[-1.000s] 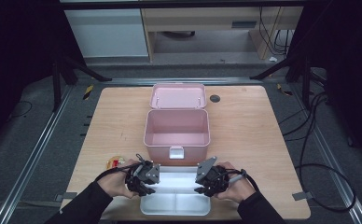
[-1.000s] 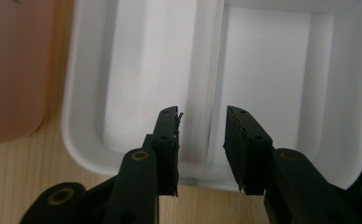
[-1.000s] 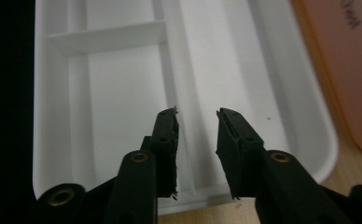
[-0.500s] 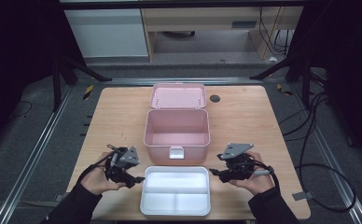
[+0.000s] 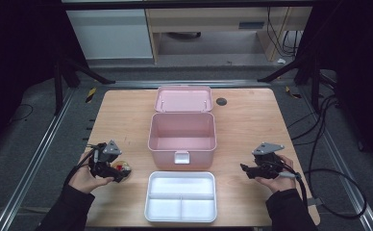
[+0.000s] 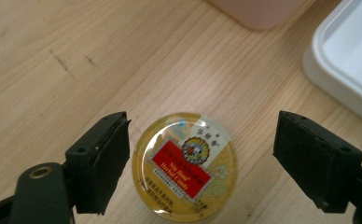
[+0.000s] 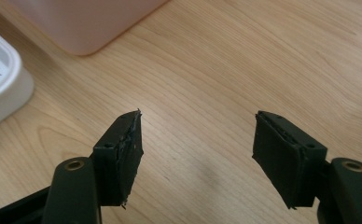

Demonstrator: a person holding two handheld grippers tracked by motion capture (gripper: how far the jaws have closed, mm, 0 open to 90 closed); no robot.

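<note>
A small round tin (image 6: 184,164) with a gold and red label lies flat on the wooden table, also seen as the tin (image 5: 122,167) at the left. My left gripper (image 6: 202,158) is open with its jaws either side of the tin, not touching it; from above the left gripper (image 5: 122,173) sits left of the white tray. My right gripper (image 5: 244,169) is open over bare wood right of the tray, and the right gripper (image 7: 197,151) holds nothing.
An open pink box (image 5: 182,144) with its lid (image 5: 183,99) folded back stands mid-table. A white divided tray (image 5: 181,216) lies in front of it near the front edge. A dark round spot (image 5: 221,101) marks the table's far side. Cables trail off at right.
Both grippers have moved outward from the tray's two sides. The left one now sits over the tin at the left, the right one over bare wood at the right.
</note>
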